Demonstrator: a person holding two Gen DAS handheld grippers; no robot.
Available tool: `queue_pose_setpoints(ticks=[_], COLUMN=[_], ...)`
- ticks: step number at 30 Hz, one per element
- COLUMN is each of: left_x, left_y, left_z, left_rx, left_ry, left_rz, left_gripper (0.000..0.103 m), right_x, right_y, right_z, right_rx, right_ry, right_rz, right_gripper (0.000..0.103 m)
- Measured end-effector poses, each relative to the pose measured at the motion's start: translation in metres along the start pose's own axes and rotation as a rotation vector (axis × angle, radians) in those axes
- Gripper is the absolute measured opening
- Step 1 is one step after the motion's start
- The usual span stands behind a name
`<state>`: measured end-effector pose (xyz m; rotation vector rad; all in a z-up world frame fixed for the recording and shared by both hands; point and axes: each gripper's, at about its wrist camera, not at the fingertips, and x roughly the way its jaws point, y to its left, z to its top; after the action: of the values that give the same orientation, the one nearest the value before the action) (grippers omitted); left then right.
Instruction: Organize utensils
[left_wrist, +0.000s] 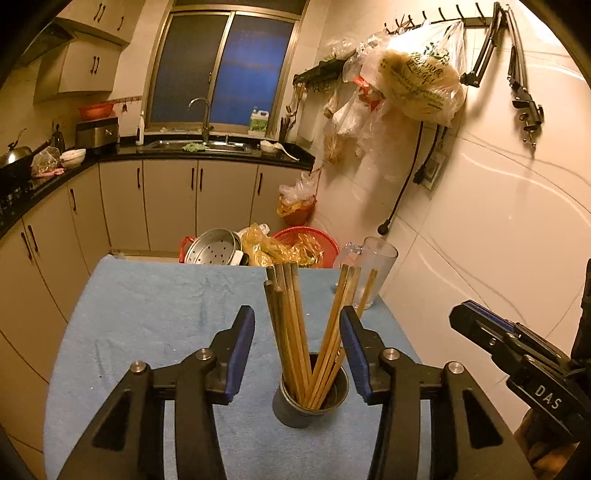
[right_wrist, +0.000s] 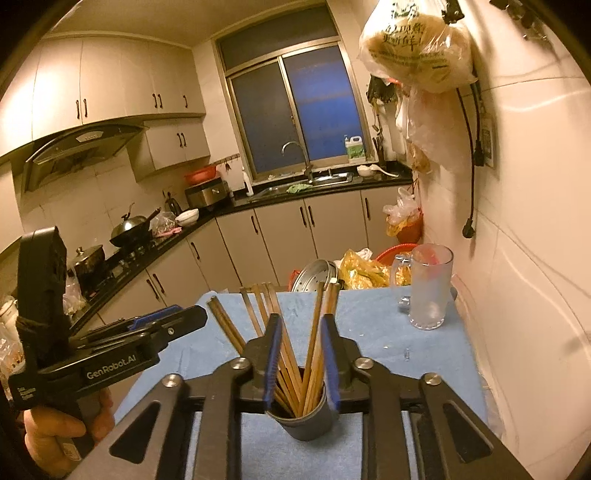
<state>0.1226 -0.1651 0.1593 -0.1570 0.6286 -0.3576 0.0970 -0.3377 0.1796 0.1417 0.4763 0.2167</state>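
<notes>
A dark metal cup (left_wrist: 310, 402) stands on the blue cloth (left_wrist: 155, 317) and holds several wooden chopsticks (left_wrist: 291, 325) fanned upward. My left gripper (left_wrist: 297, 332) is open, its jaws to either side of the chopsticks and apart from them. In the right wrist view the same cup (right_wrist: 301, 421) and chopsticks (right_wrist: 314, 332) sit between the jaws of my right gripper (right_wrist: 301, 336), which stands partly open around them without clamping. The right gripper shows at the right edge of the left wrist view (left_wrist: 517, 350), and the left gripper shows at the left of the right wrist view (right_wrist: 140, 339).
A clear glass mug (right_wrist: 430, 291) stands at the cloth's far right corner, near the tiled wall (right_wrist: 535, 258). Beyond the table's far edge are a steel steamer pot (left_wrist: 214, 247), yellow bags (left_wrist: 284, 249) and a red basket (left_wrist: 314, 236). Kitchen counter (left_wrist: 221, 155) lies behind.
</notes>
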Motion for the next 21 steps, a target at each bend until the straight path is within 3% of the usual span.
queue_pose_setpoints(ticks=[2, 4, 6, 8, 13, 21], left_x=[-0.006, -0.013, -0.021, -0.028, -0.05, -0.078], left_y=[-0.001, -0.002, -0.002, -0.002, 0.0, -0.004], left_z=[-0.004, -0.009, -0.016, -0.024, -0.052, -0.103], left_rx=[0.015, 0.027, 0.036, 0.051, 0.093, 0.138], left_ry=[-0.007, -0.021, -0.038, -0.049, -0.093, -0.129], left_rz=[0.009, 0.022, 0.034, 0.049, 0.107, 0.157], left_gripper=[0.058, 0.067, 0.075, 0.084, 0.092, 0.094], right_x=[-0.007, -0.014, -0.021, -0.026, -0.043, -0.074], right_y=[0.001, 0.0, 0.0, 0.001, 0.007, 0.022], right_z=[-0.003, -0.008, -0.017, -0.026, -0.058, -0.111], right_rx=[0.004, 0.014, 0.016, 0.0, -0.015, -0.018], right_ry=[-0.009, -0.012, -0.014, -0.019, -0.023, -0.021], right_rz=[-0.003, -0.005, -0.017, -0.036, -0.092, -0.135], right_gripper=[0.036, 0.057, 0.068, 0.071, 0.082, 0.09])
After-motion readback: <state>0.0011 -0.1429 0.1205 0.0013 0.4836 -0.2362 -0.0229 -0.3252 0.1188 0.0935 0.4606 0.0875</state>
